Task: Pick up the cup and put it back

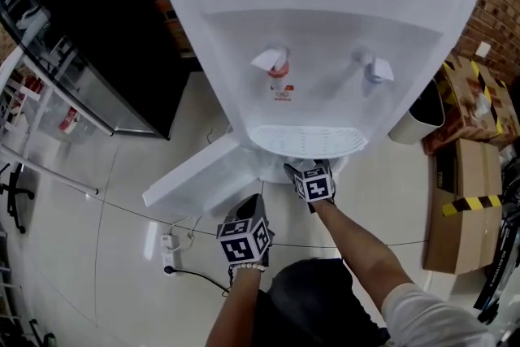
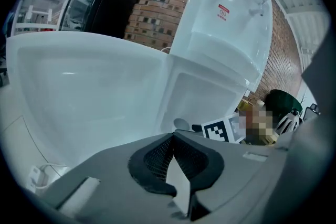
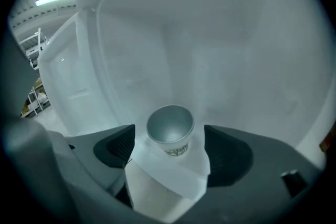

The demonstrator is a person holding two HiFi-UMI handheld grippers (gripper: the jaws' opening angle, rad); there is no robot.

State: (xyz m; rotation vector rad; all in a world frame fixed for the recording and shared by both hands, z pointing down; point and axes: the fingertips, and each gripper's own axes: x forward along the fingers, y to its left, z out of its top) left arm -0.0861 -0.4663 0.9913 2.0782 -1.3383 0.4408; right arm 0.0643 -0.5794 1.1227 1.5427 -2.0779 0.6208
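A small paper cup with a dark print stands upright on a white shelf inside the water dispenser's lower cabinet. My right gripper reaches into that cabinet and is open; its pads sit either side of the cup with a gap on both sides. In the head view the right gripper is tucked under the drip tray, which hides the cup. My left gripper hangs lower, beside the open cabinet door. The left gripper is shut, its pads meeting at the tips with nothing between them.
The open door juts out to the left of the cabinet. Red and blue taps sit above the drip tray. A dark bin and cardboard boxes stand to the right, and a power strip lies on the floor to the left.
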